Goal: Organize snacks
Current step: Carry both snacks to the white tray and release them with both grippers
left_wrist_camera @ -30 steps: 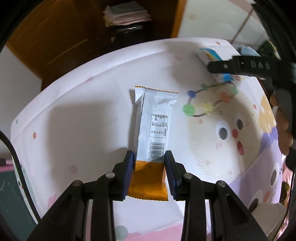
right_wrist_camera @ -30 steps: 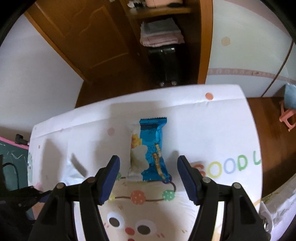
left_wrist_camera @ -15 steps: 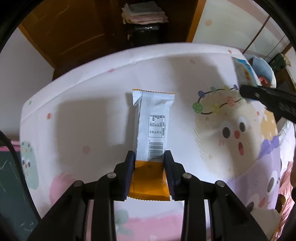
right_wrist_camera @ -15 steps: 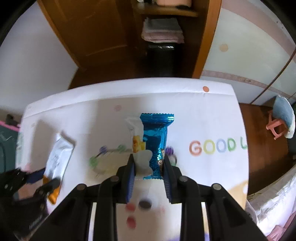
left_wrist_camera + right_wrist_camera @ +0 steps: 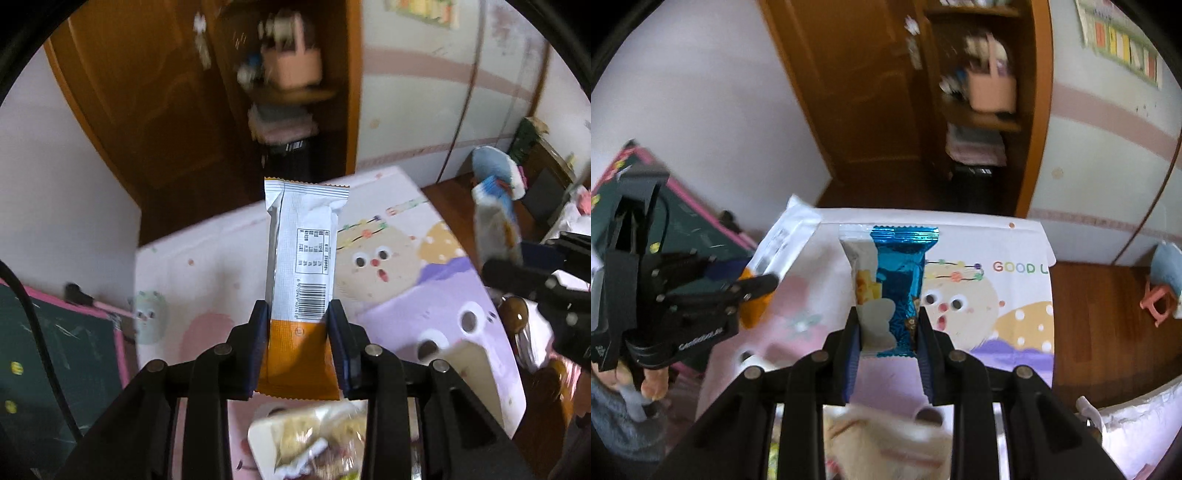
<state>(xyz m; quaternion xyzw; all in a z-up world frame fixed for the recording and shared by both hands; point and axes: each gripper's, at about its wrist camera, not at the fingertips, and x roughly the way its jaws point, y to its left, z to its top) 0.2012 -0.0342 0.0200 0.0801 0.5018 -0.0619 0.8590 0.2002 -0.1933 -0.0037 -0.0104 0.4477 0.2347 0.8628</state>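
Observation:
My left gripper [image 5: 297, 317] is shut on a white and orange snack bar [image 5: 301, 258], held in the air above the cartoon-printed mat [image 5: 424, 306]. My right gripper [image 5: 888, 325] is shut on a blue and white snack packet [image 5: 899, 280], also lifted off the mat [image 5: 1008, 321]. In the left wrist view the right gripper [image 5: 524, 266] shows at the right edge with the blue packet [image 5: 495, 221]. In the right wrist view the left gripper [image 5: 750, 284] shows at the left with the white and orange bar [image 5: 779, 240]. More wrapped snacks [image 5: 314, 439] lie blurred just below both grippers.
A green chalkboard with a pink frame [image 5: 55, 354] lies left of the mat. Wooden floor [image 5: 1108, 332] borders the mat on the right, with a small pink stool [image 5: 1158, 299]. A wooden door and shelf [image 5: 979, 110] stand behind. A hand [image 5: 653, 380] holds the left gripper.
The right gripper shut on the blue packet. Both grippers then rose off the mat with their snacks and tilted up, so the room's back wall and shelf came into view.

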